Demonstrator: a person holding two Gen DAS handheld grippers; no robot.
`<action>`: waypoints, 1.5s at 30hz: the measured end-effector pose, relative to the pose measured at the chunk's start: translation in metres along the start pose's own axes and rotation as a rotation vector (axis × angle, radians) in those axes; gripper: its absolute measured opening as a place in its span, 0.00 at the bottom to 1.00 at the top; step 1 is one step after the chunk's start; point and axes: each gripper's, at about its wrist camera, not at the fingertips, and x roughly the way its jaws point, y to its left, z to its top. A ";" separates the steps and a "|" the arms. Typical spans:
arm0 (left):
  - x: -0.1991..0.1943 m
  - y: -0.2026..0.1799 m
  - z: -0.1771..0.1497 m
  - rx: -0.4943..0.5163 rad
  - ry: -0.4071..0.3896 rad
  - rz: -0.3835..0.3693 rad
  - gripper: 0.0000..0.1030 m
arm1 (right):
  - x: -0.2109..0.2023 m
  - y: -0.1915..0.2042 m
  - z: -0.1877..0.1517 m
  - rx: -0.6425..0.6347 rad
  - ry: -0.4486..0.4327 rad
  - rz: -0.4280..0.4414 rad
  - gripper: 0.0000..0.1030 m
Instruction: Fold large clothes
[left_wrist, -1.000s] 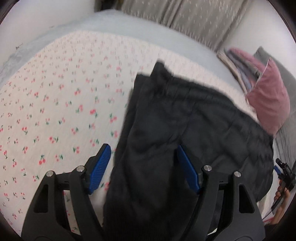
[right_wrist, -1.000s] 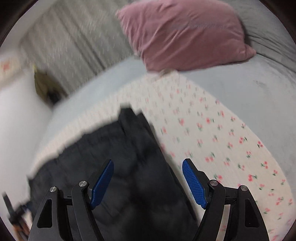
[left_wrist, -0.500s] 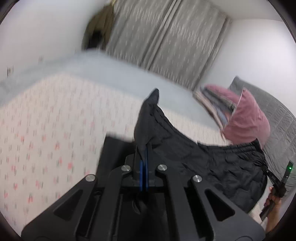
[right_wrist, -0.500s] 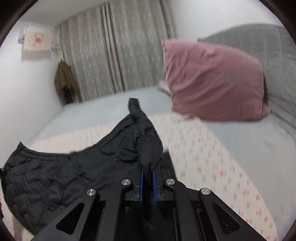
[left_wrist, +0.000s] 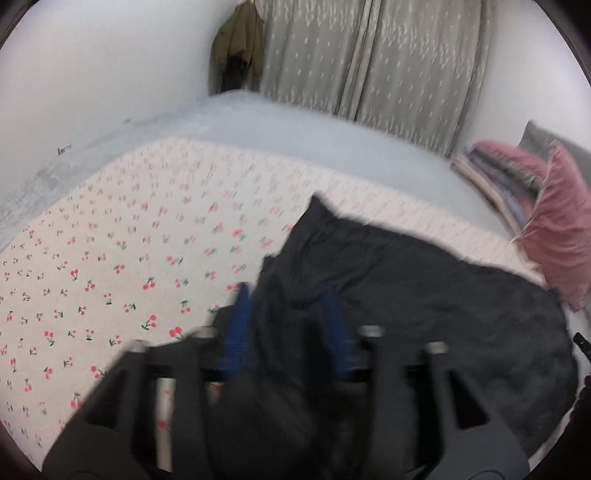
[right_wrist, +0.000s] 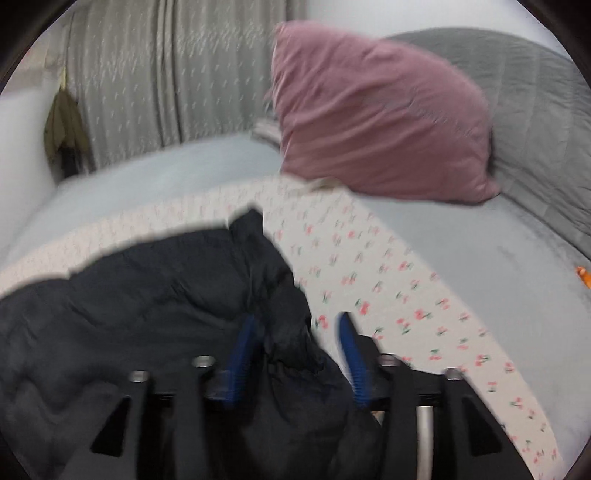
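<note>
A: Where is the black jacket (left_wrist: 424, 295)?
B: Heaped on the cherry-print sheet (left_wrist: 110, 258), near the pink pillow (right_wrist: 380, 118).
A: And the grippers?
B: The left gripper (left_wrist: 286, 325) and right gripper (right_wrist: 295, 347) both stand parted, cloth lying loose between the jaws, gripping nothing.

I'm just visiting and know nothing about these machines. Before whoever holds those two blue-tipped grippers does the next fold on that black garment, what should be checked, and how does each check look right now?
1. Left gripper let go of the black garment: ok, its blue pads stand apart with fabric loose between them.
2. Right gripper let go: ok, its pads are apart too.
3. Garment lying flat: not ok, it is bunched and wrinkled near both grippers.
4. Garment fully on the cherry-print sheet: cannot tell, its near edge is hidden behind the grippers.
5. Room to fold: ok, bare sheet shows on the left; the pink pillow sits beyond the garment, apart from it.
6. Sharp view: not ok, both pictures are motion-blurred.
</note>
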 end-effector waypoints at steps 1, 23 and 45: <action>-0.009 -0.003 0.000 -0.001 -0.025 -0.023 0.58 | -0.016 0.006 0.002 0.019 -0.033 0.028 0.70; -0.009 -0.001 -0.035 0.113 0.207 0.043 0.78 | -0.020 -0.012 -0.027 0.073 0.233 0.025 0.74; -0.047 0.025 -0.105 -0.443 0.530 -0.371 0.78 | -0.070 -0.020 -0.041 0.117 0.243 0.091 0.75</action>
